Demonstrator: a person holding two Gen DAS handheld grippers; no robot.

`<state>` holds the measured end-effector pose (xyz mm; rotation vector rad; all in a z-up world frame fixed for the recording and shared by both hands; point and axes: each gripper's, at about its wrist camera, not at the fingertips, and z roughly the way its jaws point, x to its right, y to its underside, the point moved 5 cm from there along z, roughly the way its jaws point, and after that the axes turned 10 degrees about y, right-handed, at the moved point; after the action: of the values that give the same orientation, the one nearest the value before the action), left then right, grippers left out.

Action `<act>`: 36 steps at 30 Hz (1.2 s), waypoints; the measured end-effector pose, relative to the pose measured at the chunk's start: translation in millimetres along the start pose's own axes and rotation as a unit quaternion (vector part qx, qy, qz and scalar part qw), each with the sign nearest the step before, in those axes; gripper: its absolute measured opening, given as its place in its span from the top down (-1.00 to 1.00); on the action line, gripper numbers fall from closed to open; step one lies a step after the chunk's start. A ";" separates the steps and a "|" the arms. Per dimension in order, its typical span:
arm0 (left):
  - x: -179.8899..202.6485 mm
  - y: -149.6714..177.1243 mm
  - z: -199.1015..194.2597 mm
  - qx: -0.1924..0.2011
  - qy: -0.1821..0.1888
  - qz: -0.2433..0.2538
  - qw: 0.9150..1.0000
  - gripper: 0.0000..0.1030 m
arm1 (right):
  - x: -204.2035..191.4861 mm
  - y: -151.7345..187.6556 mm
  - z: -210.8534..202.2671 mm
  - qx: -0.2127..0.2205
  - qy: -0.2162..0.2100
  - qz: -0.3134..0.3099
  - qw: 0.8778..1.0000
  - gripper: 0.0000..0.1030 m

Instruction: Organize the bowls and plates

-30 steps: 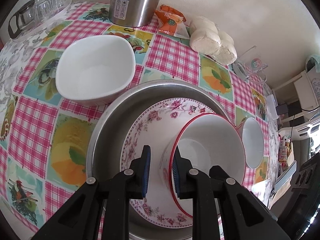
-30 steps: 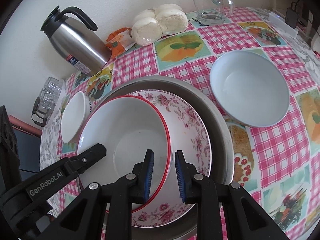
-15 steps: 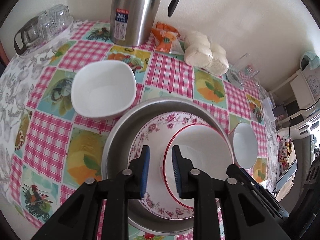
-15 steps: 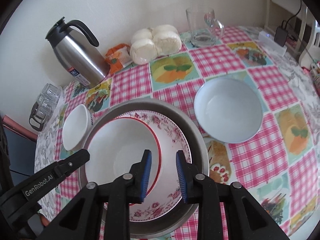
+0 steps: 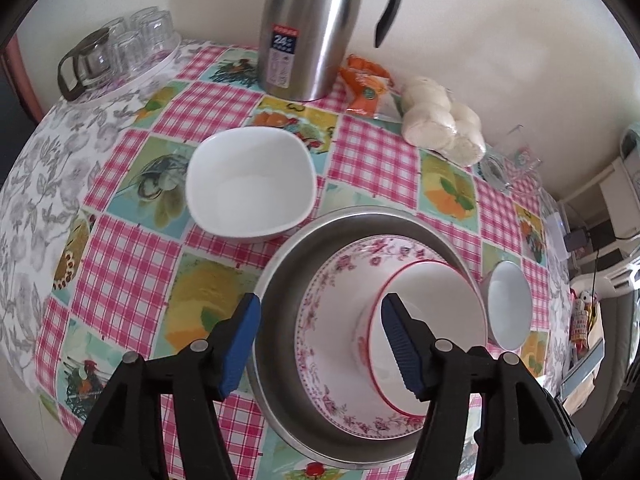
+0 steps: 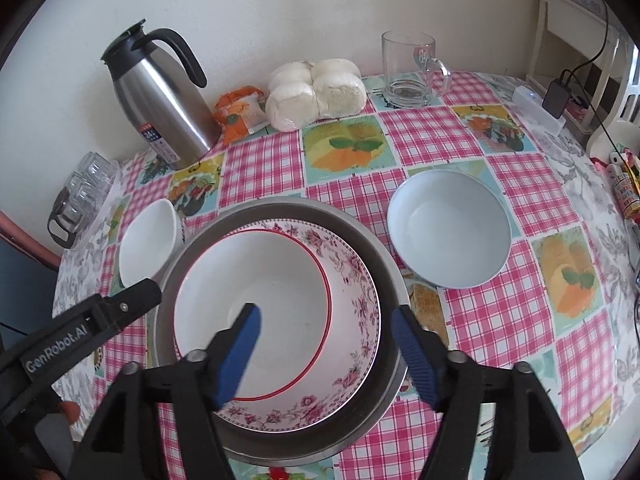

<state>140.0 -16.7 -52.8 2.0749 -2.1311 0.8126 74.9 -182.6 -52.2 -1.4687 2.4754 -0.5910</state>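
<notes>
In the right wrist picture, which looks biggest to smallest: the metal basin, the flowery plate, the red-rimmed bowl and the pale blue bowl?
1. Metal basin, it holds the others.
2. Flowery plate, inside the basin.
3. Red-rimmed bowl, on that plate.
4. Pale blue bowl, though it sits farther from the camera, so its rank against the red-rimmed bowl is unsure.

Red-rimmed white bowl (image 6: pixel 256 312), pink-floral plate (image 6: pixel 360 312)
</notes>
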 end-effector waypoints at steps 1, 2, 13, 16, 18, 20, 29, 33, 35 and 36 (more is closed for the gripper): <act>-1.4 0.4 0.6 -0.001 -0.003 -0.002 1.000 -0.32 | 0.7 0.6 0.6 0.000 0.001 -0.001 1.000 -0.53; -3.6 0.4 1.8 -0.001 -0.007 -0.004 1.000 -0.44 | 0.7 0.7 1.3 0.000 0.003 -0.002 1.000 -0.62; -18.4 -6.0 -5.1 0.043 -0.038 -0.019 0.998 -0.93 | 1.1 -1.3 1.0 0.016 0.002 -0.001 1.000 -1.00; -20.6 -7.2 -5.5 0.046 -0.039 -0.023 0.998 -0.93 | -0.1 -1.0 1.6 0.014 0.009 -0.002 1.000 -1.00; -20.4 -7.4 -5.9 0.048 -0.038 -0.023 0.998 -0.93 | -0.9 -2.3 -1.6 0.025 0.027 -0.010 0.999 -1.00; -18.9 -8.7 -6.8 0.053 -0.035 -0.022 0.998 -0.93 | -2.0 -4.2 -5.5 0.036 0.031 -0.015 0.999 -1.00; -25.9 -12.6 -17.9 0.077 -0.037 -0.035 0.996 -0.93 | -11.6 -8.9 -19.8 0.063 -0.006 -0.013 0.998 -1.00; -38.6 -15.2 -29.3 0.093 -0.038 -0.059 0.993 -0.93 | -19.0 -9.8 -23.5 0.067 0.004 -0.026 0.997 -1.00; -45.5 -17.4 -37.0 0.103 -0.043 -0.068 0.991 -0.93 | -24.5 -9.2 -26.5 0.075 -0.005 -0.029 0.997 -1.00; -48.1 -17.8 -39.5 0.106 -0.047 -0.070 0.991 -0.93 | -26.6 -8.9 -27.6 0.078 -0.007 -0.030 0.996 -1.00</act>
<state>149.0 44.0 -32.1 2.3807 -1.9913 0.9813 84.7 -156.6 -24.3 -1.4852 2.3237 -0.7637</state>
